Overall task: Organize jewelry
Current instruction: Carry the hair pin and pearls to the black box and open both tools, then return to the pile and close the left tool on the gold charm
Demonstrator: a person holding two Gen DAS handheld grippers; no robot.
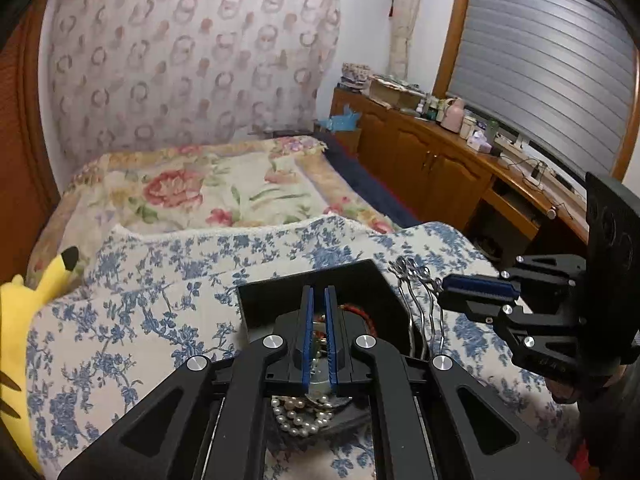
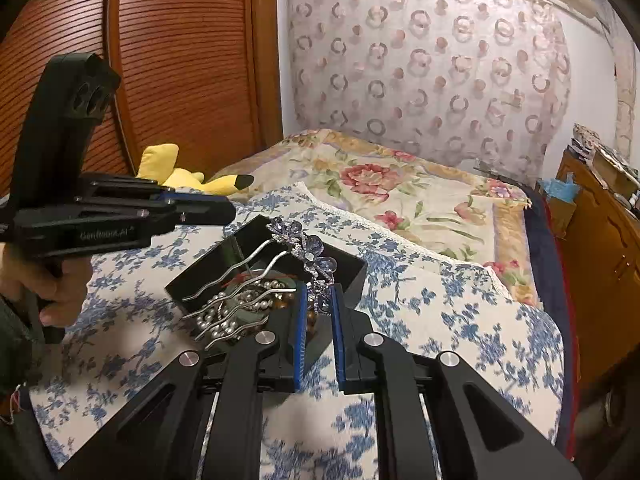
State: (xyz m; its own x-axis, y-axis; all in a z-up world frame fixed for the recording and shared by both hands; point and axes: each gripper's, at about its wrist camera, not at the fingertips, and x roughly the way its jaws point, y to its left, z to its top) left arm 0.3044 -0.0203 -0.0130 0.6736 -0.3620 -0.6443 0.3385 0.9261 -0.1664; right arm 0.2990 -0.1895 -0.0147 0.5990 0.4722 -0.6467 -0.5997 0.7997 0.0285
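Note:
A black jewelry box [image 2: 352, 272] sits on the blue-floral cloth; it also shows in the left wrist view [image 1: 280, 300]. Inside lie a pearl necklace [image 1: 298, 416] and other pieces. My right gripper [image 2: 319, 300] is shut on the jewelled end of a silver hair comb [image 2: 304, 248], its wavy prongs pointing left over the box. The comb also shows in the left wrist view [image 1: 416, 280], held by the right gripper [image 1: 440, 284]. My left gripper [image 1: 319, 300] hovers over the box, jaws nearly together with nothing between them; it also shows at the left in the right wrist view [image 2: 228, 208].
A yellow plush toy [image 2: 180, 172] lies at the bed's left edge. A floral quilt [image 1: 208, 188] covers the bed behind. A wooden cabinet [image 1: 440, 160] with clutter stands to the right. A slatted wooden door [image 2: 160, 60] is to the left.

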